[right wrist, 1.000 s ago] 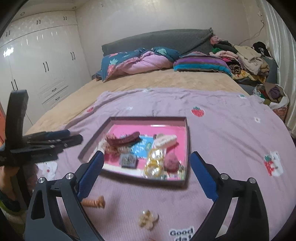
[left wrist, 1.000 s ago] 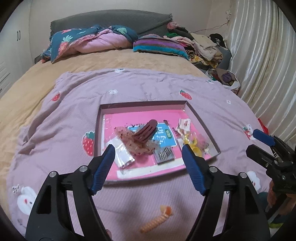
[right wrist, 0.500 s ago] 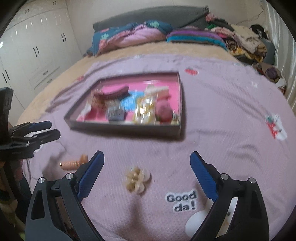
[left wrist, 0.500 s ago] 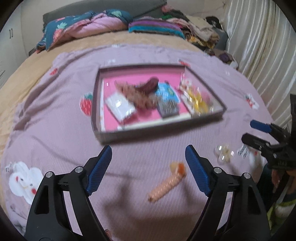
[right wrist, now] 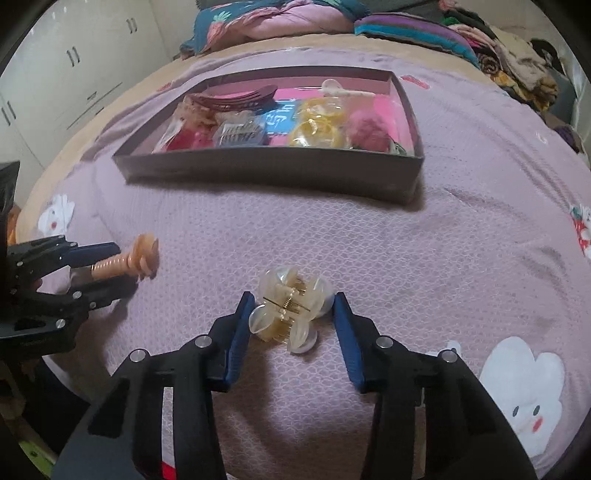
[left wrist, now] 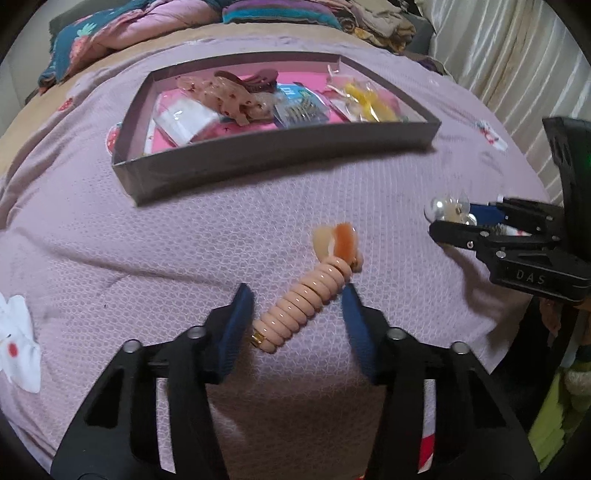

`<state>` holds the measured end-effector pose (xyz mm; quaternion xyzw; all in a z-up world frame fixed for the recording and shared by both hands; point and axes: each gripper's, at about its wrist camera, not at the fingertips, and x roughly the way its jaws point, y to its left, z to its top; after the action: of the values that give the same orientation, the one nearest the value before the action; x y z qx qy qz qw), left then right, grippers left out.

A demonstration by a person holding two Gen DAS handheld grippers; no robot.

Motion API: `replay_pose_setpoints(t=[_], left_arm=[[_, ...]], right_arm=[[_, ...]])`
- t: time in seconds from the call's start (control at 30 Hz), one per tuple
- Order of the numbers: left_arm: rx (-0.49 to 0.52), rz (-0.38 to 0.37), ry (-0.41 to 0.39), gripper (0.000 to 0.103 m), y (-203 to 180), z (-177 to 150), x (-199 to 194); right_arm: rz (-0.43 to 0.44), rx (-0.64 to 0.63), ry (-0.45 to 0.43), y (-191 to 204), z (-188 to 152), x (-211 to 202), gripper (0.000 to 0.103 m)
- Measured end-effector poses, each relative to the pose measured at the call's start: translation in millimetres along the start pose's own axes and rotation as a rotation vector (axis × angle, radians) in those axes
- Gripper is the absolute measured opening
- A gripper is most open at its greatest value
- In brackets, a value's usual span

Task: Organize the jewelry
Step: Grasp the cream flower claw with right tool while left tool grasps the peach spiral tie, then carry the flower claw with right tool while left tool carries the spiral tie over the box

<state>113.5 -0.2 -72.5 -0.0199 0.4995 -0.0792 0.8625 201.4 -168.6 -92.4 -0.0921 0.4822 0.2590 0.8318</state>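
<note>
Nearest, left gripper point(left wrist: 297, 302) half open, blue pads either side of the peach spiral hair tie point(left wrist: 308, 299) lying on the lilac blanket point(left wrist: 184, 236); right pad about touching the coils, left pad just clear, nothing clamped. Right gripper point(right wrist: 291, 312) also part open, straddling the clear flower claw clip point(right wrist: 290, 310) on the blanket; contact with either pad hard to tell. Hair tie's orange-white charm end points far-right. Farther back, grey shallow box point(right wrist: 273, 175) with pink lining holds hair clips, yellow rings, a pink pompom, bagged items; contents blurred and partly hidden by the near wall. Bedding point(right wrist: 280, 18) piled at far edge, cut off.
</note>
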Motion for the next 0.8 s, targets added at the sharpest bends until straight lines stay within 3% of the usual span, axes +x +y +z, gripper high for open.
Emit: replay_pose_setpoints(t=[0.03,0.13,0.27,0.47,0.8], left_arm=[[0.008,0.004,0.001,0.032,-1.5,-0.9,0.1],[-0.001,-0.012,-0.005,0.016,-0.7,-0.4,-3.7],[-0.015,-0.031,-0.035,0.01,0.4,4.3,-16.8],[-0.04,-0.032,-0.114,0.01,7.5,23.0,-46.5],[-0.052,-0.001,-0.242,0.01,16.9,81.5,-80.6]], right_arm=[[0.007,-0.008,-0.006,2.5,-0.1,-1.4,0.042],[0.05,-0.009,-0.029,7.0,1.5,-8.8,0.042],[0.085,-0.008,-0.076,10.8,9.1,-26.6,0.042],[0.11,-0.01,-0.14,13.2,26.2,-50.2,0.042],[0.085,-0.011,-0.23,2.4,61.0,-71.4,0.042]])
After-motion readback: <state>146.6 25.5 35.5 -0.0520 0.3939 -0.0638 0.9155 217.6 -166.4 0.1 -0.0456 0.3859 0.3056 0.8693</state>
